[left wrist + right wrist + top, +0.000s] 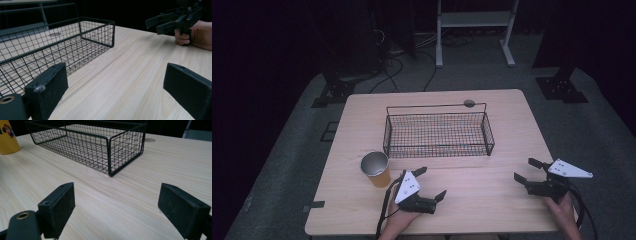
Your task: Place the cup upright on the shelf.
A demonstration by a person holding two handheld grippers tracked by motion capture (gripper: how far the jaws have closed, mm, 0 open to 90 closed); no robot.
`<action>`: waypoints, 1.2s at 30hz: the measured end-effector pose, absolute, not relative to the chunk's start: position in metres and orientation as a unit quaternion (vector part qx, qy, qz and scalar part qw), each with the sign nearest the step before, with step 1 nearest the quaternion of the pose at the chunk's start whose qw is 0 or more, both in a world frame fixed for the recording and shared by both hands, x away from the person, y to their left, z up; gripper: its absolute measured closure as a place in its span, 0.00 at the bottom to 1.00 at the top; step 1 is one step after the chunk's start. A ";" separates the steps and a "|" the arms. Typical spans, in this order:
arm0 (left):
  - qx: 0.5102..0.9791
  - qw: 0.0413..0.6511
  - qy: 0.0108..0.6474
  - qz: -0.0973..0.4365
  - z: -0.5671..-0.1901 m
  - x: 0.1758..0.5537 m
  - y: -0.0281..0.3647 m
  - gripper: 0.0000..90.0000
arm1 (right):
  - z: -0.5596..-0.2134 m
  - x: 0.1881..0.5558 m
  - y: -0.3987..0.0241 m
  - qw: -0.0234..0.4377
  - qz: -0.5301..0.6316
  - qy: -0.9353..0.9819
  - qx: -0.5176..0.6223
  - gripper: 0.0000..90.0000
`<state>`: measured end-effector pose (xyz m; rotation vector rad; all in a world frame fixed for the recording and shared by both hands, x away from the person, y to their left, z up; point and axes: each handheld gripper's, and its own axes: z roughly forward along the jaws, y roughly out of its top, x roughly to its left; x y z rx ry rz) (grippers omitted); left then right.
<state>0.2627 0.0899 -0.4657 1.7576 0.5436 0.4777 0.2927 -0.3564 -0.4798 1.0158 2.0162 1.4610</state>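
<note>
Yellow cup (376, 169) w/ a shiny metal-looking inside stands upright on the wooden table (492, 205), near the front-left corner of the black wire basket (438, 131) but apart from it. Left gripper (430, 183) sits close by on the cup's right, by far the nearer of the two; its tongs are spread wide w/ nothing between them, bare tabletop only in the left gripper view (115, 82). Key relation: those tongs point away from the cup, toward the right and up the table, so the cup lies off to the side behind the near jaw, not ahead in the gap. In the left gripper view I see the basket (57, 45) on one side and the other hand w/ its gripper (172, 21) far off. Right gripper (524, 170) rests well apart at the table's right edge, tongs likewise spread, holding nothing; from its own view (115, 205) the cup (7, 137) shows far off at upper left beyond the basket (100, 147). Cup's long axis is vertical, so I'd judge a side-on grasp suits; left hand would need to swing round toward it first. Basket looks empty.
</note>
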 end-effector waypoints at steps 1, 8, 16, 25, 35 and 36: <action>0.752 0.581 0.233 0.204 -0.466 0.263 0.090 0.06 | -0.480 0.293 -0.356 0.225 0.529 0.731 0.368 0.15; 0.753 0.581 0.229 0.206 -0.465 0.260 0.091 0.06 | -0.480 0.293 -0.355 0.227 0.526 0.732 0.369 0.15; 0.752 0.587 0.226 0.199 -0.460 0.255 0.096 0.06 | -0.480 0.293 -0.354 0.229 0.522 0.734 0.370 0.15; 0.755 0.580 0.219 0.214 -0.454 0.249 0.105 0.05 | -0.480 0.293 -0.354 0.229 0.521 0.734 0.371 0.15; 0.752 0.578 0.221 0.227 -0.448 0.242 0.121 0.05 | -0.480 0.293 -0.354 0.230 0.520 0.734 0.371 0.15; 0.753 0.577 0.223 0.227 -0.448 0.241 0.124 0.05 | -0.480 0.293 -0.354 0.230 0.520 0.734 0.371 0.15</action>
